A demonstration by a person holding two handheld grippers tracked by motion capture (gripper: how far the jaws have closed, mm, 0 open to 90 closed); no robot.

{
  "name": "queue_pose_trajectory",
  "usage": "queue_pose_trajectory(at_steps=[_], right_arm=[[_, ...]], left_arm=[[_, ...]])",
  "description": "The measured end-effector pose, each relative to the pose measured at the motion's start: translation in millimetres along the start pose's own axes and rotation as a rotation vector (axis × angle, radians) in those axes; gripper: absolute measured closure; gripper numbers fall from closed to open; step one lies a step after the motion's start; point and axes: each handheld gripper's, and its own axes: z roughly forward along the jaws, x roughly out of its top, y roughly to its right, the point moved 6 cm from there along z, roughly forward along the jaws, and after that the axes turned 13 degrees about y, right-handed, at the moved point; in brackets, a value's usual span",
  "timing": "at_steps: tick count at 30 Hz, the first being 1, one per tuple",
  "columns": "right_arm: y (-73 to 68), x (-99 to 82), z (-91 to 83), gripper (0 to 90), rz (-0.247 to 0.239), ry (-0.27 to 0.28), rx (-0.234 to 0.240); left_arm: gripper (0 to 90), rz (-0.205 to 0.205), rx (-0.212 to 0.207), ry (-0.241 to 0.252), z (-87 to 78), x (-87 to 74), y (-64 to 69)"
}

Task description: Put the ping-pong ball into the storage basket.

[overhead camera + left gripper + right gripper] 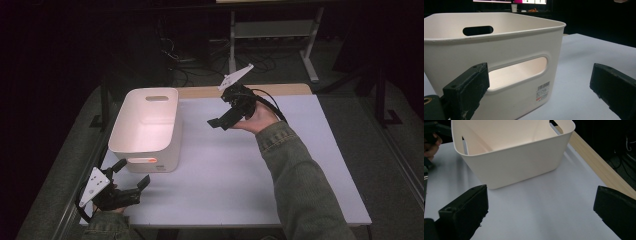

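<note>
White bin (pixel 145 129) stands upright at left part of white table (pixel 240 170), handle slots in end walls, barcode sticker (pixel 543 92) on near end; left gripper (pixel 131 176) low at table's near-left corner, just beside bin, jaws spread, nothing between; right gripper (pixel 218 121) raised above table's far middle, right of bin, jaws spread, nothing between.

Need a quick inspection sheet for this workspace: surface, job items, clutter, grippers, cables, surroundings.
Surface: white table top, bare wood strip along the far edge.
Job's things: white bin with handle slots, upright at left; what shows of its inside is empty.
Clutter: nothing seen.
Grippers: left gripper open, low at the near-left corner facing the bin; right gripper open, raised beside the bin, holding nothing.
Cables: one trailing from each gripper; a tangle on the floor behind.
Surroundings: dark room, white table frame beyond.
</note>
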Motion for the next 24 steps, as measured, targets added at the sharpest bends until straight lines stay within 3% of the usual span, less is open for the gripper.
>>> queue_pose_trajectory(at_steps=[11, 24], right_arm=[[5.3, -13.5, -20.7, 0.0, 0.02, 0.052, -0.039], [8.0, -37.0, -45.4, 0.0, 0.077, 0.097, -0.062]], left_arm=[[1.9, 0.001, 0.001, -0.001, 0.1, -0.1, 0.0], [1.9, 0.006, 0.003, -0.005, 0.2, -0.4, 0.0]])
